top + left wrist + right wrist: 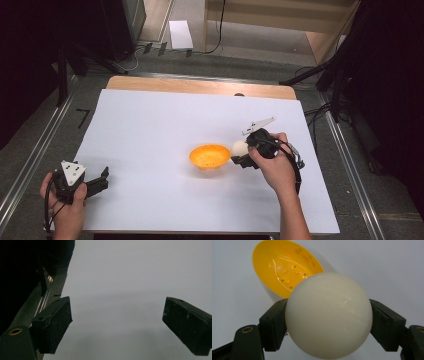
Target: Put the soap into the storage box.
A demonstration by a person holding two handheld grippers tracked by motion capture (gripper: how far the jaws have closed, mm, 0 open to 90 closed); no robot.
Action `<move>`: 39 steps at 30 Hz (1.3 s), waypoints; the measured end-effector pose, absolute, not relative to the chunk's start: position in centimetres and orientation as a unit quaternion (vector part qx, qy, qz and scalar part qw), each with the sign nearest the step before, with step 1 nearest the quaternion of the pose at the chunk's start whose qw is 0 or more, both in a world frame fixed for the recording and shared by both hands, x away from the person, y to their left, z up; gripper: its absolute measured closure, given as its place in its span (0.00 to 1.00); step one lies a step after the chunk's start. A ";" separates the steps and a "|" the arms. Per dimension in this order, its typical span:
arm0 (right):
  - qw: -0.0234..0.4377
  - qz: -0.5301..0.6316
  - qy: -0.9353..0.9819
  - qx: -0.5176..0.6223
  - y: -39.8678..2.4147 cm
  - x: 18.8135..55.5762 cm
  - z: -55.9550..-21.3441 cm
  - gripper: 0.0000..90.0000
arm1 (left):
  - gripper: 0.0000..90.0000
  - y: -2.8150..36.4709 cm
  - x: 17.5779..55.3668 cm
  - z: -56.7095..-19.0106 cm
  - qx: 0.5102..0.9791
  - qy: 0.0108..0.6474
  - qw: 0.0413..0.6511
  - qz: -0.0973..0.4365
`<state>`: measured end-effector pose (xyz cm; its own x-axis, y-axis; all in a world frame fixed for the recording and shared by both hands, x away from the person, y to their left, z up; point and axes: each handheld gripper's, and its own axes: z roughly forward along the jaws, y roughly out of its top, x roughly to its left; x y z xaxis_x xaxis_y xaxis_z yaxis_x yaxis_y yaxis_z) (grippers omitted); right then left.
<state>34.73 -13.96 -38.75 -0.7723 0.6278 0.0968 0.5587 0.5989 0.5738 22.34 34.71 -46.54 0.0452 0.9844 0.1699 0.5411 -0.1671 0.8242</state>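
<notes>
In the right gripper view the white ball [328, 315] hides part of the orange bowl [284, 266] behind it at upper left. The right claw [328, 322] is clamped on the ball, just right of the bowl at frame centre in the high view. The left claw [117, 325], lower left there, gapes wide and empty over the white worktop [150, 130].

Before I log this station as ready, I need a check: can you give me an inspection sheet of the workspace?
Surface: white sheet over a wooden table.
Job's things: white ball; orange bowl with small holes, beside it.
Clutter: nothing seen.
Grippers: right gripper shut on the ball; left gripper open, empty.
Cables: one trails from each gripper; more on the floor.
Surroundings: dark stands, white box on the floor.
</notes>
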 end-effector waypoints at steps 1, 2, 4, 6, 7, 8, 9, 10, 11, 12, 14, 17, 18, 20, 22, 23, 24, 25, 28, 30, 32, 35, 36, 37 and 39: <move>0.057 0.299 0.893 0.333 -13.8 34.7 -38.7 0.27 | 0.10 34.7 22.3 -46.5 0.662 0.576 0.290 0.381; 0.057 0.299 0.893 0.333 -13.8 34.7 -38.7 0.27 | 0.10 34.7 22.3 -46.5 0.662 0.576 0.291 0.381; 0.058 0.300 0.893 0.331 -13.6 34.8 -38.7 0.27 | 0.10 34.7 22.3 -46.5 0.662 0.576 0.291 0.381; 0.057 0.299 0.894 0.328 -13.5 34.8 -38.6 0.27 | 0.10 34.7 22.3 -46.5 0.662 0.576 0.291 0.381; 0.057 0.297 0.895 0.328 -13.4 34.8 -38.6 0.27 | 0.10 34.7 22.3 -46.5 0.662 0.576 0.291 0.381; 0.058 0.298 0.895 0.327 -13.3 34.9 -38.6 0.27 | 0.10 34.7 22.3 -46.5 0.662 0.576 0.291 0.381; 0.057 0.299 0.895 0.325 -13.2 34.9 -38.6 0.27 | 0.10 34.7 22.3 -46.5 0.662 0.576 0.291 0.381; 0.055 0.298 0.896 0.325 -13.1 34.9 -38.6 0.27 | 0.10 34.7 22.3 -46.5 0.662 0.576 0.291 0.381; 0.058 0.298 0.896 0.323 -13.0 34.9 -38.6 0.27 | 0.10 34.7 22.3 -46.5 0.662 0.576 0.291 0.381; 0.057 0.298 0.896 0.324 -12.9 34.9 -38.6 0.27 | 0.10 34.7 22.3 -46.5 0.662 0.576 0.291 0.381; 0.056 0.299 0.897 0.322 -12.8 35.0 -38.6 0.27 | 0.10 34.7 22.3 -46.5 0.662 0.576 0.291 0.381; 0.055 0.299 0.897 0.320 -12.4 35.0 -38.6 0.27 | 0.10 34.7 22.3 -46.5 0.662 0.576 0.291 0.381; 0.055 0.299 0.897 0.320 -12.4 35.0 -38.6 0.27 | 0.10 34.7 22.3 -46.5 0.662 0.576 0.291 0.382; 0.055 0.299 0.898 0.319 -12.3 35.1 -38.5 0.27 | 0.10 34.7 22.3 -46.5 0.662 0.576 0.291 0.382; 0.054 0.301 0.897 0.318 -12.0 35.1 -38.5 0.27 | 0.10 34.7 22.3 -46.5 0.662 0.576 0.291 0.381; 0.053 0.301 0.898 0.316 -11.9 35.1 -38.5 0.27 | 0.10 34.7 22.3 -46.5 0.662 0.576 0.291 0.382; 0.052 0.302 0.898 0.315 -11.7 35.1 -38.5 0.27 | 0.10 34.7 22.3 -46.5 0.662 0.576 0.291 0.381; 0.052 0.301 0.899 0.314 -11.6 35.1 -38.5 0.27 | 0.10 34.7 22.3 -46.5 0.662 0.576 0.291 0.381; 0.051 0.301 0.899 0.313 -11.4 35.1 -38.4 0.27 | 0.10 34.7 22.3 -46.5 0.662 0.576 0.291 0.382; 0.051 0.302 0.900 0.311 -11.2 35.2 -38.4 0.27 | 0.10 34.7 22.3 -46.5 0.662 0.576 0.291 0.381; 0.050 0.301 0.900 0.311 -11.0 35.2 -38.4 0.27 | 0.10 34.7 22.3 -46.5 0.662 0.576 0.291 0.381; 0.053 0.302 0.901 0.307 -10.7 35.3 -38.2 0.27 | 0.10 34.7 22.3 -46.5 0.662 0.576 0.291 0.381; 0.051 0.301 0.901 0.307 -10.6 35.3 -38.2 0.27 | 0.10 34.7 22.3 -46.5 0.662 0.576 0.291 0.381; 0.052 0.302 0.902 0.303 -10.4 35.4 -38.1 0.27 | 0.10 34.7 22.3 -46.5 0.662 0.576 0.291 0.381; 0.052 0.302 0.902 0.304 -10.3 35.4 -38.0 0.27 | 0.10 34.7 22.3 -46.5 0.662 0.576 0.291 0.381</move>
<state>35.37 -10.30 -38.01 -0.8101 0.5793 0.0903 0.5168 0.6328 0.5767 22.34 34.71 -46.54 0.0465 0.9843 0.1704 0.5412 -0.1682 0.8239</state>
